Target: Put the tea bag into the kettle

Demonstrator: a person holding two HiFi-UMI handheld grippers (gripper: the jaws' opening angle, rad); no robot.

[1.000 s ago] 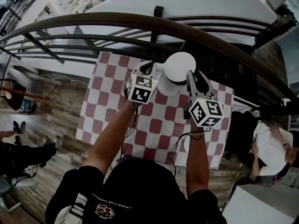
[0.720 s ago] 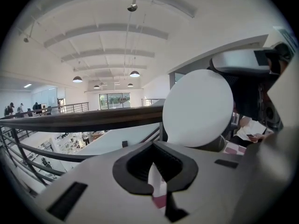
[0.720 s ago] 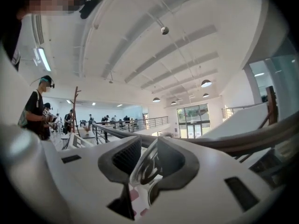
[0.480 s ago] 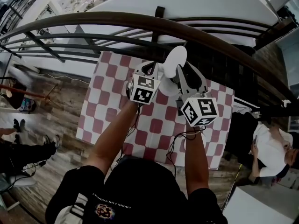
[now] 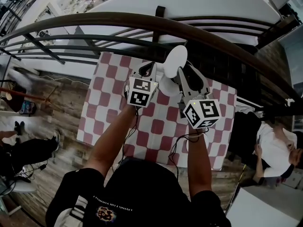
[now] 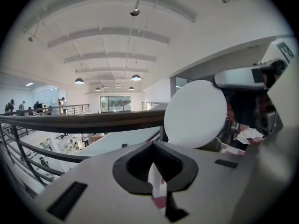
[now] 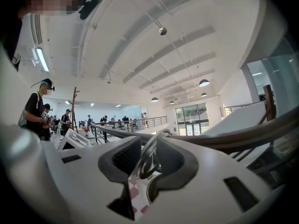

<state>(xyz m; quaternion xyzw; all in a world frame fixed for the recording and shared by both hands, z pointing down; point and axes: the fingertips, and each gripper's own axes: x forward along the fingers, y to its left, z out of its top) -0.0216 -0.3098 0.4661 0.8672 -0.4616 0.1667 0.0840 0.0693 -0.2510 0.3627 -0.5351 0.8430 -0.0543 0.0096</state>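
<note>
The white kettle point(image 5: 166, 87) stands at the far side of the red-and-white checked table point(image 5: 106, 110). Its round white lid point(image 5: 175, 60) is tipped up on edge, and my right gripper point(image 5: 182, 75) is shut on it; in the right gripper view the lid's shiny rim point(image 7: 148, 158) sits between the jaws of the right gripper point(image 7: 147, 166). My left gripper point(image 5: 150, 70) is just left of the kettle, shut on a small white tea bag point(image 6: 156, 185). From the left gripper point(image 6: 157, 171) the raised lid point(image 6: 196, 114) shows as a white disc just ahead.
A dark curved railing point(image 5: 142, 25) runs right behind the table, with a drop to a lower floor beyond. Black cables point(image 5: 182, 143) trail over the near part of the cloth. A seated person point(image 5: 274, 150) is at the right.
The lid has gone from lying flat on the kettle to tipped up on edge, with my right gripper moved left and inward on it. The left gripper has barely shifted.
</note>
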